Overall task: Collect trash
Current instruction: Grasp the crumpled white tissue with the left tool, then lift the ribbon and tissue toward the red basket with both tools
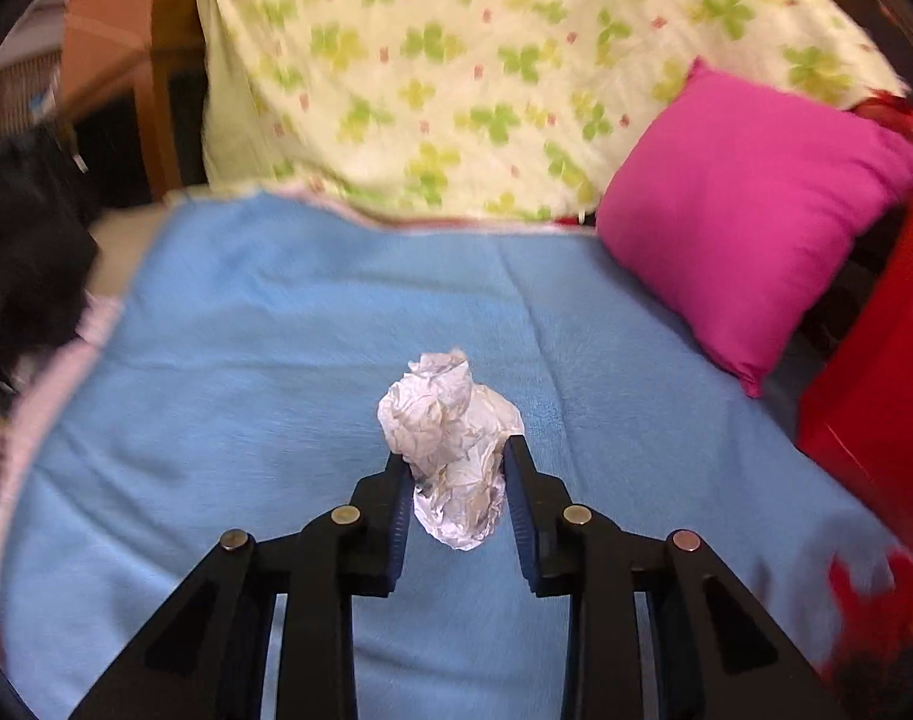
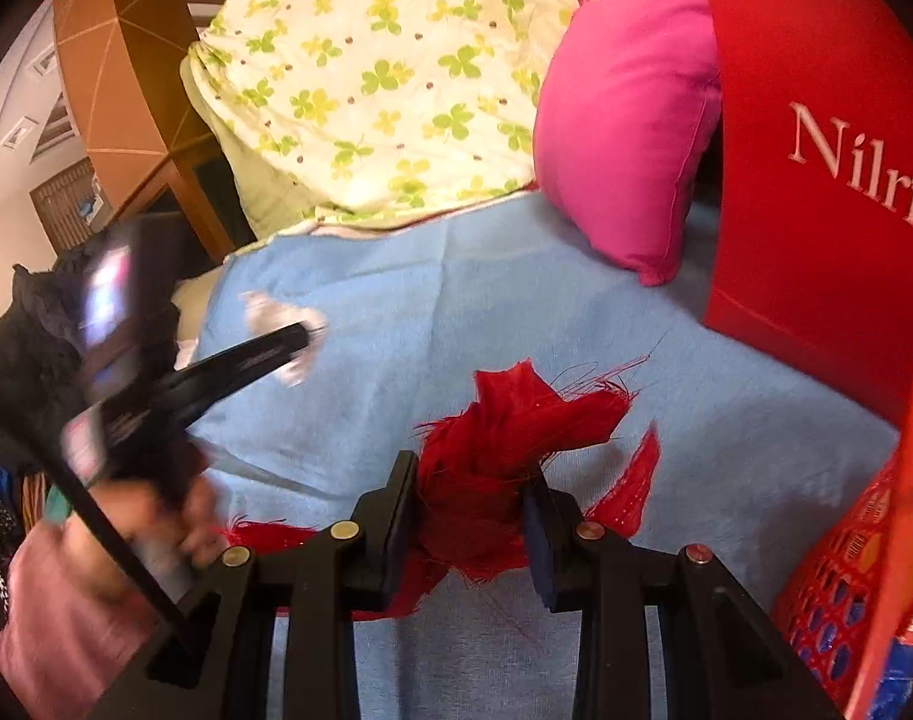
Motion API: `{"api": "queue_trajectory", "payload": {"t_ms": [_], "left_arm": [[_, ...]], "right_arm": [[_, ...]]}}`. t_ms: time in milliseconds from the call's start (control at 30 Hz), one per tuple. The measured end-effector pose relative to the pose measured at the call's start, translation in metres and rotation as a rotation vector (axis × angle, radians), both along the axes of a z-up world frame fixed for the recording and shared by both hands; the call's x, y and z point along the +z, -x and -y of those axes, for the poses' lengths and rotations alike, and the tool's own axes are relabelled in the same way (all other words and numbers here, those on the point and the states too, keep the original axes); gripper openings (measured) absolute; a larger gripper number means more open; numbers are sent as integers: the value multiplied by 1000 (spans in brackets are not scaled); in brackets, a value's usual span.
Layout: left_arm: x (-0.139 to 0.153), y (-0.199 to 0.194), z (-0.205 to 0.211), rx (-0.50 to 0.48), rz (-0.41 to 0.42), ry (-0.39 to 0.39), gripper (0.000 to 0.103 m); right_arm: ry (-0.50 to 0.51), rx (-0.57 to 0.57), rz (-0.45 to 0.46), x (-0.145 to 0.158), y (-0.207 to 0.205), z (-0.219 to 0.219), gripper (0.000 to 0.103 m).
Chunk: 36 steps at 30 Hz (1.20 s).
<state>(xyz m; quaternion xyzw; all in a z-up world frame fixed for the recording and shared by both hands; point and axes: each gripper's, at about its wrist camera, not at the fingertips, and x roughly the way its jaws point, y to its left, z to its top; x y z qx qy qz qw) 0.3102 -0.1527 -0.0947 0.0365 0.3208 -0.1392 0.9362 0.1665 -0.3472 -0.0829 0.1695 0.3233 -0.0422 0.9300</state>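
Note:
My left gripper is shut on a crumpled white paper ball, held a little above the blue blanket. In the right wrist view that same gripper shows blurred at the left, with the paper ball at its tip and a hand behind it. My right gripper is shut on a frayed red cloth scrap, whose loose threads spread over the blue blanket.
A pink cushion leans at the back right against a clover-print quilt. A red bag with white lettering stands at the right, a red mesh basket below it. Dark clothing lies at the left edge.

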Motion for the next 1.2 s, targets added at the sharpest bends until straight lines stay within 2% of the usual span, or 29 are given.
{"api": "queue_trajectory", "payload": {"t_ms": [233,367,567,867,1200], "left_arm": [[62,124,-29,45,216,-92,31],[81,178,-32,51,281,-126,31],[99,234,-22,23,338,-144,32],[106,283,11,-53,371,-146,32],[103,294,50,-110,378,-157,32]], "right_arm": [[-2,-31,102,27,34,-2,34],[1,-45,192,45,64,-5,34],[15,-31,328,58,120,-9,35],[-55,-134,432,61,186,30,35],[-84,-200,453,64,205,73,35]]}}
